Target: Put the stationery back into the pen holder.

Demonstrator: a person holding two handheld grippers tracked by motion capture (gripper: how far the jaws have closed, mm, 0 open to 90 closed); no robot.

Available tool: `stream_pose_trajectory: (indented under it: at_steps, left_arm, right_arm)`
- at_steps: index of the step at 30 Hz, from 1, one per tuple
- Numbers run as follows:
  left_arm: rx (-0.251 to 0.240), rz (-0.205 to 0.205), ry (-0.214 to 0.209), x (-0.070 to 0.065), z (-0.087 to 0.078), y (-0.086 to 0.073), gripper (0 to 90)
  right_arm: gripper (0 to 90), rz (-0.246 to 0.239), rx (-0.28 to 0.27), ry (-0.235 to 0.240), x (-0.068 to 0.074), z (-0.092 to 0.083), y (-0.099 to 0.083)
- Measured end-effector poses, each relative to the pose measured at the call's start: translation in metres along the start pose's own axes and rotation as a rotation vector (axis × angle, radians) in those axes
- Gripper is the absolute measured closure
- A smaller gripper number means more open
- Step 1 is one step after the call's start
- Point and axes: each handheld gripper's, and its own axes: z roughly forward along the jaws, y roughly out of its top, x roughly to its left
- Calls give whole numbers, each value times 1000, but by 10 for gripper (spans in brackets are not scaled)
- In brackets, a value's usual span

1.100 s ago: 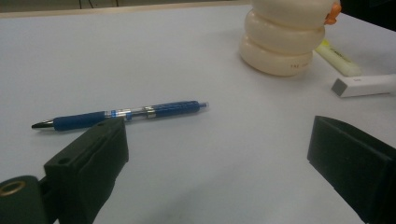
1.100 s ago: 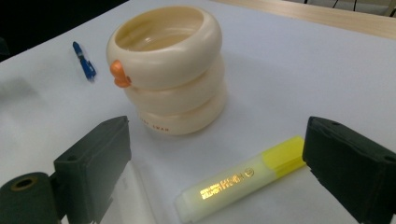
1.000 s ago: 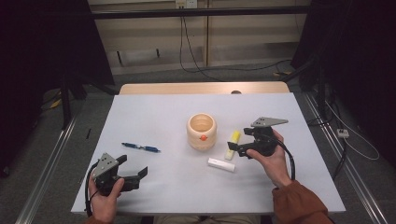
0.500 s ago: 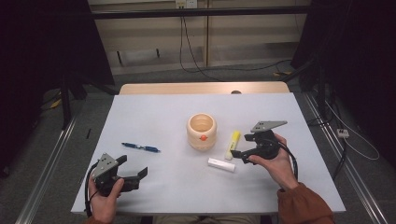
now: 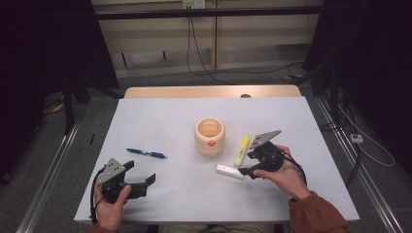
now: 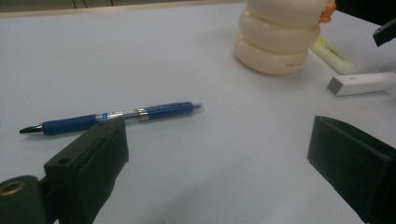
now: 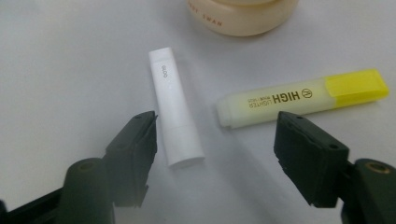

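Dark room, with a white table (image 5: pixel 160 121) lit in the middle. Right gripper (image 7: pixel 215 140) hung low over the white tube (image 7: pixel 175 123), its jaws apart and just closing in, one tip right beside the tube's near end, no pad pressing on it. Yellow highlighter (image 7: pixel 303 95) lay just beside the tube, and the cream ringed cup (image 5: pixel 210 137) stood near both. Left gripper (image 5: pixel 143 180) sat near the table's front left edge, jaws wide apart with nothing between them, and the blue pen (image 6: pixel 112 116) lay just ahead of it.
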Motion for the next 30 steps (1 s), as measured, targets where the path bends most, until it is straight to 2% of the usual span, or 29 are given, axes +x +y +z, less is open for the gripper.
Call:
stream_pose_trajectory:
  at_steps: [3, 7, 11, 14, 20, 30]
  left_arm:
    - [9, 2, -1, 0, 1, 0, 52]
    - [11, -1, 3, 0, 0, -1, 52]
    - [12, -3, 3, 0, 1, -1, 52]
    - [11, -2, 3, 0, 1, -1, 52]
    - [14, -1, 4, 0, 1, -1, 52]
    - [14, -1, 0, 0, 1, -1, 52]
  right_arm:
    - [359, -21, 27, 4, 2, 2, 1]
    - [407, -73, 79, 23, 7, 7, 4]
    - [480, -119, 128, 42, 13, 14, 7]
    - [513, -138, 158, 37, 15, 19, 9]
    - [542, -156, 183, 49, 16, 25, 13]
    - [621, -181, 243, 41, 19, 36, 19]
